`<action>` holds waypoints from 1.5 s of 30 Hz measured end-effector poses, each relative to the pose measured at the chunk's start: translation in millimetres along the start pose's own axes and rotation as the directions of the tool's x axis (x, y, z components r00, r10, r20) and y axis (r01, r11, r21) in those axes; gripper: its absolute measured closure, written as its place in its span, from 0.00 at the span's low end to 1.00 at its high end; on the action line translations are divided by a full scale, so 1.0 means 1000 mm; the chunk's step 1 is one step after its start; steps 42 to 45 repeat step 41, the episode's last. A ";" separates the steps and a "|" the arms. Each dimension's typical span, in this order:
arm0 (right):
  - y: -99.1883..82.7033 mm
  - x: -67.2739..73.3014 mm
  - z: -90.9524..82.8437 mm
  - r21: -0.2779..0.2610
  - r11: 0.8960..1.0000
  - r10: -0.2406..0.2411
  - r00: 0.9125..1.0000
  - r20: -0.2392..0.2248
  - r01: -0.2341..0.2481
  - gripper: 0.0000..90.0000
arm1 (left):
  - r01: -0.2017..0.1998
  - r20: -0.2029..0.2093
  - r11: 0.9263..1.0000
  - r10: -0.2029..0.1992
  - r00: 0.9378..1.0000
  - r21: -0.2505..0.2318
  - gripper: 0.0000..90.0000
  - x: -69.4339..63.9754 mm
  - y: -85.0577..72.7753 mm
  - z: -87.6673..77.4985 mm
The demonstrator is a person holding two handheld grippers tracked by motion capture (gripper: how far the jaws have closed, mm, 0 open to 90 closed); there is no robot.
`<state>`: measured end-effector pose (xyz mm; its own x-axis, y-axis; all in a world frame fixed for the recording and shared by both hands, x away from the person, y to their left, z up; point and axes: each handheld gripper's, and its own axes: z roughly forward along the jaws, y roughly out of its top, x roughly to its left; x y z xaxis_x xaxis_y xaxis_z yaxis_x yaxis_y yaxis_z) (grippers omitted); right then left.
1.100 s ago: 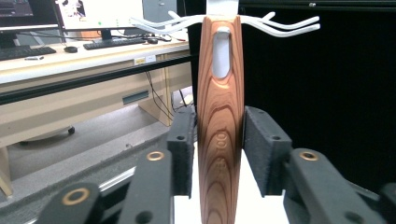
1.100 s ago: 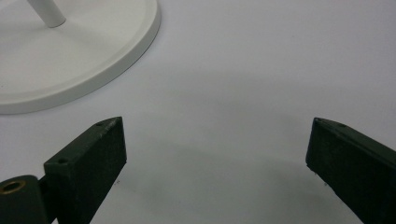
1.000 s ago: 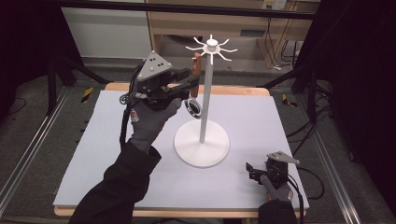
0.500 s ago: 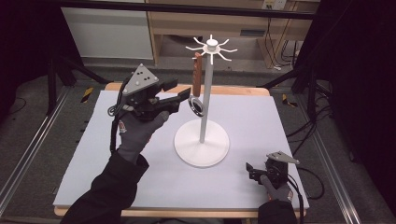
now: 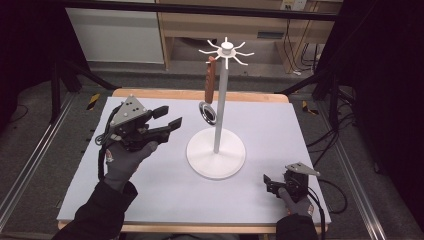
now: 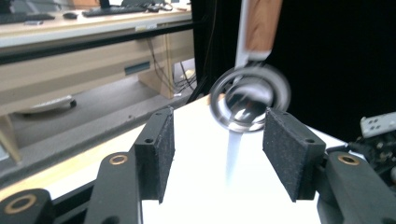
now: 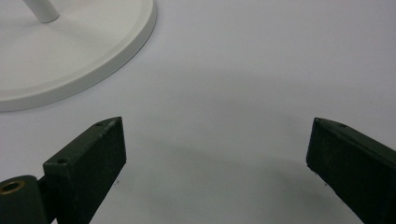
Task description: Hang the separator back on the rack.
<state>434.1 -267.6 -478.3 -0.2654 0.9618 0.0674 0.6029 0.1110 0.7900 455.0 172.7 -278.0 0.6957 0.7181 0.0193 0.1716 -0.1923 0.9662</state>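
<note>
High view: a white stand (image 5: 216, 150) rises mid-tabletop (image 5: 280, 125), and a wooden-handled strainer (image 5: 209, 95) hangs from one of its top hooks (its ring blurred in the left gripper view). Left of the stand, the left tool (image 5: 167, 120) is raised, jaws parted and empty. Near the stand's right, the right tool (image 5: 269, 184) rests low, jaws spread.

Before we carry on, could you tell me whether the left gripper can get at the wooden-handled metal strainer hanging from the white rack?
Probably yes: the left gripper is open, facing the strainer, nothing between.
</note>
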 end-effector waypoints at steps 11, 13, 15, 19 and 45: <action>0.000 0.000 0.000 -0.001 1.000 -0.001 1.000 0.000 0.001 0.06 | 0.078 -0.050 0.996 -0.076 0.996 0.051 0.47 0.024 -0.054 -0.015; 0.000 -0.001 0.000 0.000 1.000 -0.003 1.000 0.001 0.003 0.06 | 0.087 -0.054 0.995 -0.084 0.995 0.055 0.47 0.025 -0.059 -0.016; 0.000 0.000 0.000 -0.001 1.000 0.001 1.000 0.001 -0.001 0.06 | 0.094 -0.062 0.993 -0.090 0.994 0.069 0.47 0.029 -0.068 -0.017; 0.000 -0.001 0.000 0.000 1.000 0.002 1.000 0.003 -0.002 0.06 | 0.105 -0.079 0.990 -0.098 0.992 0.090 0.46 0.033 -0.082 -0.020; -0.001 -0.004 -0.001 -0.006 1.000 0.017 1.000 0.009 -0.017 0.06 | 0.217 -0.227 0.947 -0.163 0.960 0.237 0.41 0.069 -0.170 -0.039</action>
